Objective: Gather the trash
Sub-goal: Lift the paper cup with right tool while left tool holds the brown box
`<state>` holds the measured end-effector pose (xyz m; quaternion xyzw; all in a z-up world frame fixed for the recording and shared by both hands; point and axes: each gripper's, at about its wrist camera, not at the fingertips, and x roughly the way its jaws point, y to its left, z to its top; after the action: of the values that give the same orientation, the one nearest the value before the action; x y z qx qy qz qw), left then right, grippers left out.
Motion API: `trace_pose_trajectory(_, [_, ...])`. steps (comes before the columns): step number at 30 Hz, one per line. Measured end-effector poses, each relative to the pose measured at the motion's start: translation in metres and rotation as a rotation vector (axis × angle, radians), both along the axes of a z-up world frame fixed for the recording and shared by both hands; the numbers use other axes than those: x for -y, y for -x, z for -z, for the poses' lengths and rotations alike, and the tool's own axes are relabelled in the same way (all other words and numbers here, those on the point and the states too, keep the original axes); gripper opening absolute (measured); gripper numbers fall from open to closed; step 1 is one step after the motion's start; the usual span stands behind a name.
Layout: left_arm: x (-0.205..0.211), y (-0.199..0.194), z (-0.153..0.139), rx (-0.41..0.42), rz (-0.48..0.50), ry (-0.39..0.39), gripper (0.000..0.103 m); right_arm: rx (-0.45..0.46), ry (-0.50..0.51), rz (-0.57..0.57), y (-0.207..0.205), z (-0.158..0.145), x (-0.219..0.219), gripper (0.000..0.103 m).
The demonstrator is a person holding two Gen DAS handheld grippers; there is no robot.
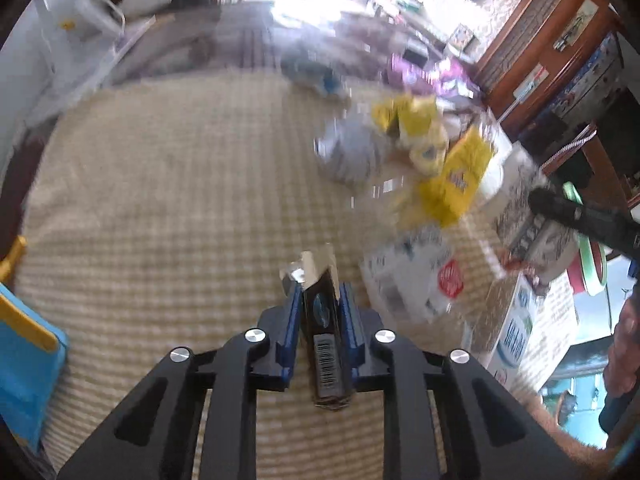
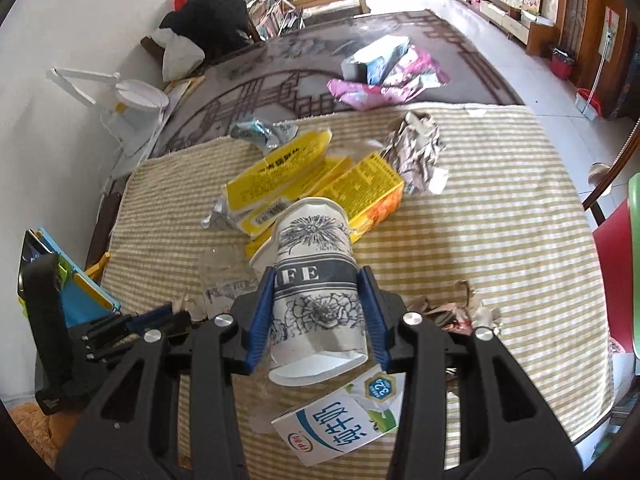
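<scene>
Between the blue pads of the left gripper (image 1: pixel 320 300) stands a small dark carton (image 1: pixel 325 336), barcode face up, its torn flap just past the fingertips; the jaws are almost fully closed and pressed on its two long sides. Beneath it lies the striped mat (image 1: pixel 168 184). Ahead and to the right of this gripper, well apart from it, is a blurred heap of yellow boxes (image 1: pixel 452 176) and crumpled paper (image 1: pixel 352 152), with a white printed carton (image 1: pixel 416 280) nearer on the right.

In the right wrist view, the right gripper (image 2: pixel 318 308) is clamped about halfway shut on a paper cup (image 2: pixel 316 288) printed with flowers. The cup lies along the fingers, rim toward the camera and squashed to an oval, base pointing ahead. Below the cup, just under the jaws, is a milk carton (image 2: pixel 340 424) on the mat. Ahead of the fingertips lie the yellow boxes (image 2: pixel 320 184); beyond them, crumpled paper (image 2: pixel 416 152) and pink wrappers (image 2: pixel 384 84) on the grey rug. A torn brown scrap (image 2: pixel 452 312) lies just to the right.

Step in hand, as judged: both grippers have secured one piece of trash each, so the pick-up phase is complete for this pair. The next move calls for carrying both pieces to a bin or bag, which neither view clearly shows, keeping grip firm since the cup is already deforming. Much litter remains.
</scene>
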<state>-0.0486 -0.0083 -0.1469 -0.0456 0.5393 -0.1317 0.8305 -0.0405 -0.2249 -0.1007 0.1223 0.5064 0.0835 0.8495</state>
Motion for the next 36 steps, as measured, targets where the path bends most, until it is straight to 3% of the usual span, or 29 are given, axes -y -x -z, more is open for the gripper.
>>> trace_pose_trajectory(10, [0.02,-0.026,-0.062,0.166,-0.036,0.049,0.016,0.079,0.023,0.024,0.004,-0.024,0.008,0.041])
trace_pose_trajectory(17, [0.041,-0.031,-0.098,0.252,-0.007,0.028,0.016,0.129,0.041,0.049,0.006,-0.039,0.021,0.041])
trace_pose_trajectory(36, [0.087,-0.039,-0.122,0.313,0.018,0.012,0.016,0.165,0.049,0.065,0.004,-0.051,0.063,0.041])
